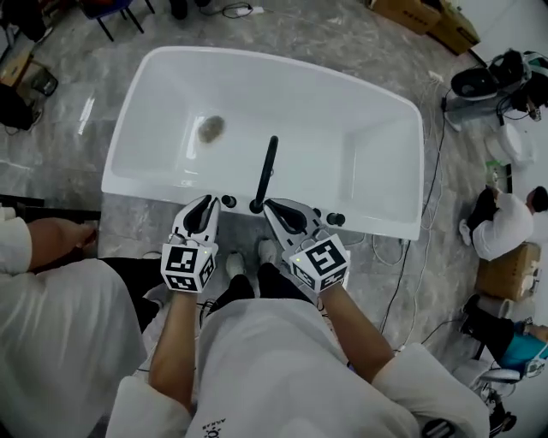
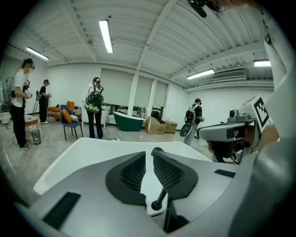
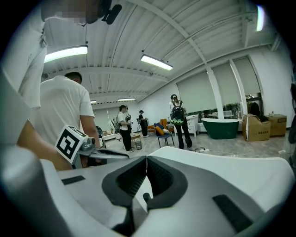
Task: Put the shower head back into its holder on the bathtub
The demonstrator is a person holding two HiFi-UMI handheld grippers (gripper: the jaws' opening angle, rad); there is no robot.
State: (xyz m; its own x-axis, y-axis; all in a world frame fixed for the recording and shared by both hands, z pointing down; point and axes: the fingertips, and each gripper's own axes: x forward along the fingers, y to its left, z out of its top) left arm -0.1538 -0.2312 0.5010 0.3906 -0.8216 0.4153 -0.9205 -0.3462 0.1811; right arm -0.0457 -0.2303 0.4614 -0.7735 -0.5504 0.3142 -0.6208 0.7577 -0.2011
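In the head view the black shower head (image 1: 268, 169) has its lower end at the fitting on the near rim of the white bathtub (image 1: 137, 128). Its body reaches out over the basin. My left gripper (image 1: 208, 202) hovers just left of that fitting, its jaws a narrow gap apart with nothing between them. My right gripper (image 1: 268, 206) is just right of the fitting, with its tips touching and empty. In the left gripper view the shower head (image 2: 160, 198) shows past my left gripper (image 2: 147, 155). In the right gripper view my right gripper (image 3: 146, 158) is shut over the tub rim (image 3: 222, 166).
Black knobs (image 1: 229, 201) (image 1: 336, 220) sit on the near rim. A drain (image 1: 211, 128) marks the tub floor. A person in white (image 1: 51, 325) stands at my left, another crouches at the right (image 1: 505, 227). Cables (image 1: 432, 171) and boxes (image 1: 428, 17) lie on the floor.
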